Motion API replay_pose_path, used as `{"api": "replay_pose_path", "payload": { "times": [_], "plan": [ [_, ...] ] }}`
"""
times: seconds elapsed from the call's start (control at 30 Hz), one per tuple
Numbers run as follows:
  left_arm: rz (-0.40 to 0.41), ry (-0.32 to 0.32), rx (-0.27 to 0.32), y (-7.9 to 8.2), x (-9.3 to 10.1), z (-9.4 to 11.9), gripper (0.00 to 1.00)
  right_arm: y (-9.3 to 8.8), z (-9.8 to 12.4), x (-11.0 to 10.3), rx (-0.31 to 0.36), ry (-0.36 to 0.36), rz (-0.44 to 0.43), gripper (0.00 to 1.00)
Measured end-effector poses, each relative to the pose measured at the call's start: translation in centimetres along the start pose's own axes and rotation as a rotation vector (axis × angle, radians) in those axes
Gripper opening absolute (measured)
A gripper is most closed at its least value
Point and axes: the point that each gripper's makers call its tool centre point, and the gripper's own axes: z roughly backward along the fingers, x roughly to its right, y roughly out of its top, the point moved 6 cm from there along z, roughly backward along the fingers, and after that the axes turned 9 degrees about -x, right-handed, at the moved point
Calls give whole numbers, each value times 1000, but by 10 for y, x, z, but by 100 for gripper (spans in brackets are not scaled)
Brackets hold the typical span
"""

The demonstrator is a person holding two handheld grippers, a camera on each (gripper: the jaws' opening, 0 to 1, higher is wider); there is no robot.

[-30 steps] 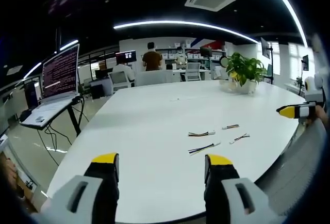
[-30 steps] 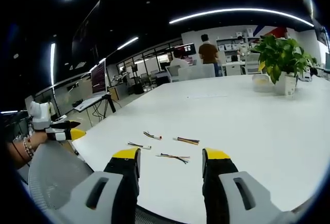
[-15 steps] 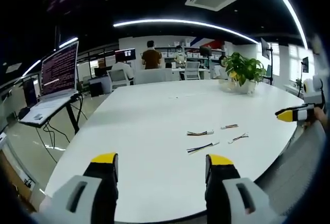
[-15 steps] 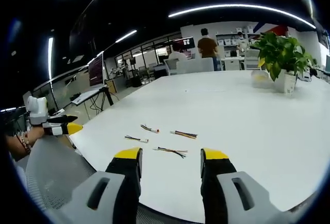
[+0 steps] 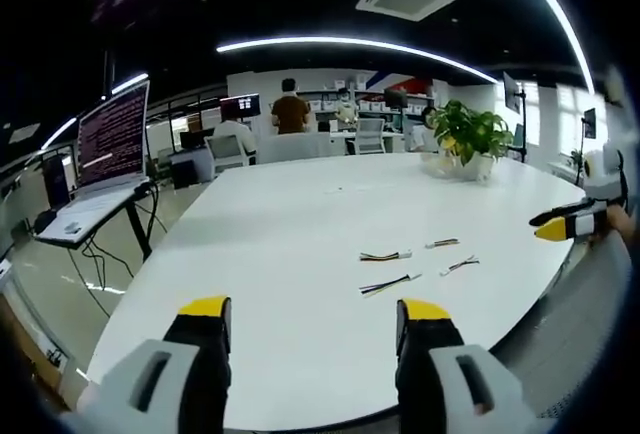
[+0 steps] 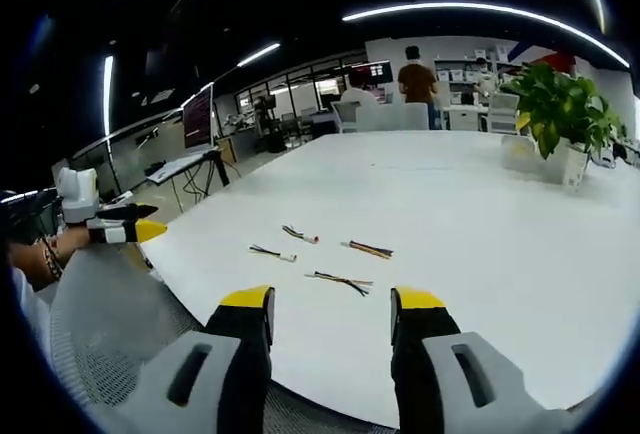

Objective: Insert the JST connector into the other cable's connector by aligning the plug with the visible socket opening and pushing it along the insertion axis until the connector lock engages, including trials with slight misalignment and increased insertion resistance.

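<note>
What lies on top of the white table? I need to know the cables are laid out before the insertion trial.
Four short cable pieces lie loose on the white table, apart from each other. A potted plant stands at the far edge. Their connectors are too small to tell.

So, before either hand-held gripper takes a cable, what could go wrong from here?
1. Four short cables lie close together on the white table, so a gripper could pinch a wrong one or two at once.
2. The left hand-held gripper and right hand-held gripper are both open, off the cables; the connectors look tiny, so a grasp on the wires may leave the plug crooked.
3. The nearest cable lies towards the table edge and could be pushed off.
</note>
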Motion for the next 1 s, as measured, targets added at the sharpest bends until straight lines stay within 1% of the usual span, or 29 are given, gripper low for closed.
{"api": "replay_pose_path", "payload": {
  "times": [0.07,0.13,0.2,0.27,0.33,0.4,0.5,0.63,0.73,0.8,0.83,0.87,0.9,0.93,0.97,1.0],
  "plan": [
    [9,0,24,3,0,0,68,1,-1,0,-7,-2,10,46],
    [11,-2,20,3,0,0,66,1,-1,1,-9,-10,14,46],
    [8,0,21,3,0,1,66,0,0,1,-15,-13,17,46],
    [15,5,52,6,-1,2,67,1,0,2,-10,-22,9,46],
    [32,4,62,8,-2,2,68,2,1,3,-3,-26,1,46],
    [30,-7,51,7,0,2,68,1,0,4,-11,-30,2,46],
    [11,-21,16,4,3,1,68,-2,-2,4,-44,-29,0,46],
    [6,-25,6,3,3,0,68,-2,-2,5,-51,-38,-6,47],
    [7,-29,-2,3,4,0,70,-4,-2,8,-63,-47,-39,48],
    [0,-42,-13,2,4,-1,74,-4,-2,8,-65,-47,-46,49],
    [-12,-56,-32,0,5,-3,82,-4,-2,8,-64,-43,-47,50],
    [-46,-60,-81,-4,6,-4,91,-3,-2,7,-60,-33,-46,50],
    [-73,-51,-103,-6,5,-5,99,-3,-2,6,-59,-20,-46,52],
    [-118,-56,-116,-7,5,-6,98,-3,-2,5,-70,-9,-50,53],
    [-120,-60,-103,-5,6,-8,99,-3,-2,4,-78,-6,-48,54],
    [-93,-71,-103,-4,7,-7,99,-3,-3,4,-82,-7,-42,55]
  ]
}}
